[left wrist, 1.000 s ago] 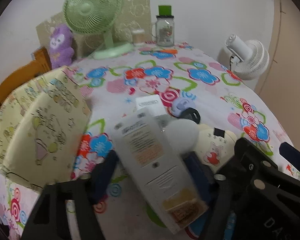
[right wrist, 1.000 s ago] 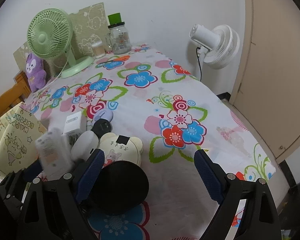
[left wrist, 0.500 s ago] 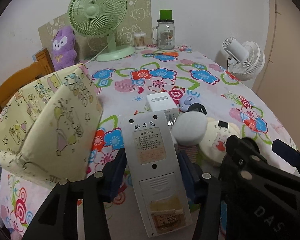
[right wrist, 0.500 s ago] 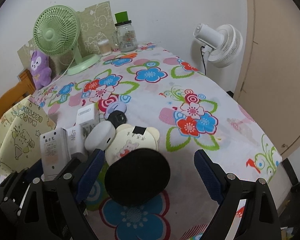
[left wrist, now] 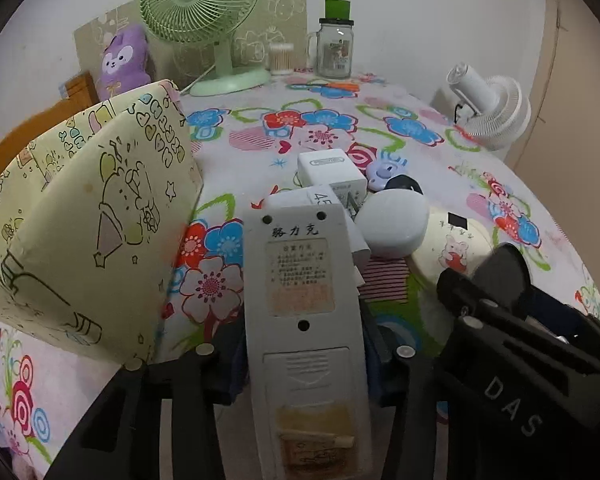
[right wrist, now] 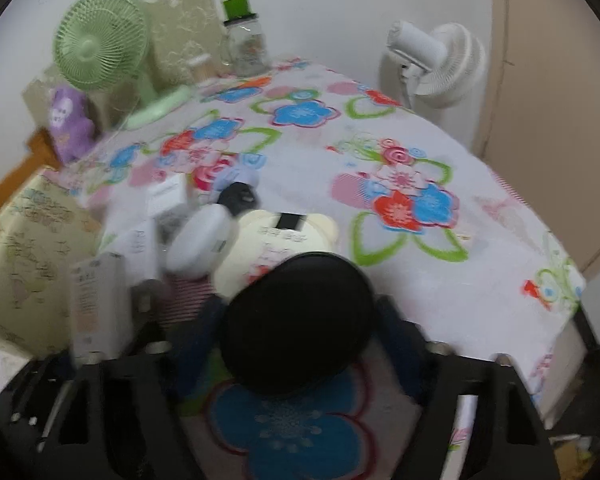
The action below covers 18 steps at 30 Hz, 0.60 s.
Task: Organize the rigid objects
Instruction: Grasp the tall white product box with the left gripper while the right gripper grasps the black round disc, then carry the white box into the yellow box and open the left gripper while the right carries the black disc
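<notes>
A grey remote control [left wrist: 300,280] lies back side up on the flowered tablecloth [left wrist: 340,120]. My left gripper [left wrist: 304,332] straddles its middle, jaws closing, both blue pads against its long sides. A black round case [right wrist: 300,316] rests beside a cream bear-shaped thing [right wrist: 284,240]. My right gripper [right wrist: 300,312] reaches around the case, jaws closing, its pads close beside the rim. That view is blurred. The case [left wrist: 504,268] also shows at the right of the left wrist view.
A white charger [left wrist: 332,168], a white oval case [left wrist: 396,224] and a small purple thing [left wrist: 384,170] crowd behind the remote. A yellow printed fabric box [left wrist: 92,224] stands left. A green fan [left wrist: 204,12], a jar [left wrist: 335,48] and a purple plush [left wrist: 124,60] line the wall.
The left jaws have narrowed onto the remote, which now lies straight between them. The right jaws have narrowed around the black case. Both grippers have sunk closer to the table.
</notes>
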Motion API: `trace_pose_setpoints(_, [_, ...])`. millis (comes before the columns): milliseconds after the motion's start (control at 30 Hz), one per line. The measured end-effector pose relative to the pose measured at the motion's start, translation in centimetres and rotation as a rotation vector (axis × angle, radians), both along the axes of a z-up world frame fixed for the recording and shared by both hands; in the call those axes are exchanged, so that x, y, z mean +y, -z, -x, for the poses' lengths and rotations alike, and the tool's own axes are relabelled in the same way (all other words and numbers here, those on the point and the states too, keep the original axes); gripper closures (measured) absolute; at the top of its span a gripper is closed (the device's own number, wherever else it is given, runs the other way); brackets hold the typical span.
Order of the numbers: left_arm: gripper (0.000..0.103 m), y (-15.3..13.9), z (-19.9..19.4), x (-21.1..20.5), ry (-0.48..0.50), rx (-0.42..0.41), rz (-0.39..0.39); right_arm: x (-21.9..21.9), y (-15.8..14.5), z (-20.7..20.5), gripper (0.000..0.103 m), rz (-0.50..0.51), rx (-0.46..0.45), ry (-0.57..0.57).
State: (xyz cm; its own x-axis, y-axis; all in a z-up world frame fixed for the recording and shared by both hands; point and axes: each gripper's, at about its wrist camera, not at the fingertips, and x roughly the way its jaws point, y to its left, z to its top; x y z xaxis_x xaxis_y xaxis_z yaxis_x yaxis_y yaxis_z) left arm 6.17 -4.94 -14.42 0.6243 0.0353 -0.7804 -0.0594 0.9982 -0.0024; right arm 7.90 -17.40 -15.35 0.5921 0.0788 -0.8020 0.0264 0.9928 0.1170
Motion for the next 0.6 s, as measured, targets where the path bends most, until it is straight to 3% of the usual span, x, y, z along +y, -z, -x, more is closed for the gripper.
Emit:
trace_pose_setpoints(233, [0.057, -0.6, -0.2, 0.0, 0.01, -0.003, 0.005, -0.1, -0.4, -0.2, 0.03, -0.043, -0.01, 0.011])
trace_pose_setpoints(600, [0.057, -3.6, 0.3, 0.5, 0.022, -0.052, 0.015, 0.7, -3.6, 0.1, 0.03, -0.053, -0.079, -0.003])
